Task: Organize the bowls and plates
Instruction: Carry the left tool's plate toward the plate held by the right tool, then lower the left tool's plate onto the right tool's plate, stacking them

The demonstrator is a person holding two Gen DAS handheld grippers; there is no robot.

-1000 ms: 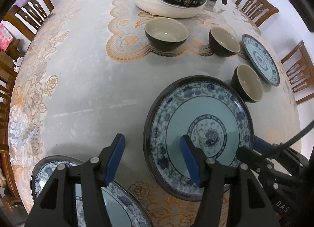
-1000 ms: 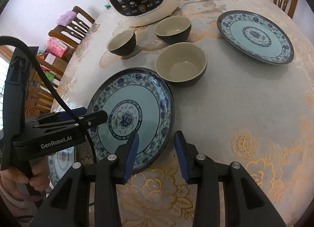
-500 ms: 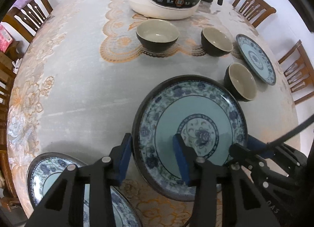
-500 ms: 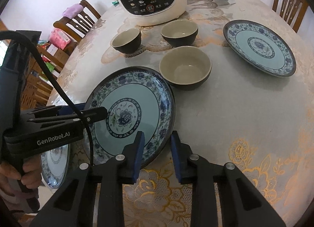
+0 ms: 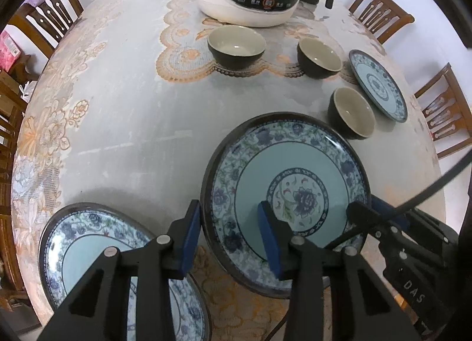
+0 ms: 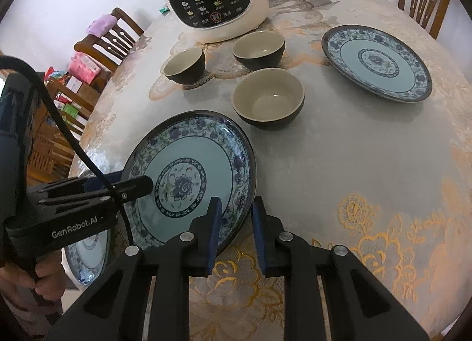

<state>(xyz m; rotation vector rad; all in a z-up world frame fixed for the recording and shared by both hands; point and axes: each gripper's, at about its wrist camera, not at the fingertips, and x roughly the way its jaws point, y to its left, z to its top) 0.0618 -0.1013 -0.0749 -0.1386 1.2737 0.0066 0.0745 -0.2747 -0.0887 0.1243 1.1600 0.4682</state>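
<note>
Nearest, the left gripper (image 5: 230, 237) and the right gripper (image 6: 234, 227) each straddled an opposite edge of the middle plate (image 5: 295, 193) on the table (image 6: 354, 149); both sets of jaws had just been closing round its rim, though firm contact could not be told; the step looked like a two-handed pickup, and the next move would need a firm pinch and a level lift toward another plate; only the left view showed the near plate (image 5: 88, 246) clearly; only the right view showed the far plate (image 6: 376, 62) in full, beyond three bowls (image 6: 268, 99).
</note>
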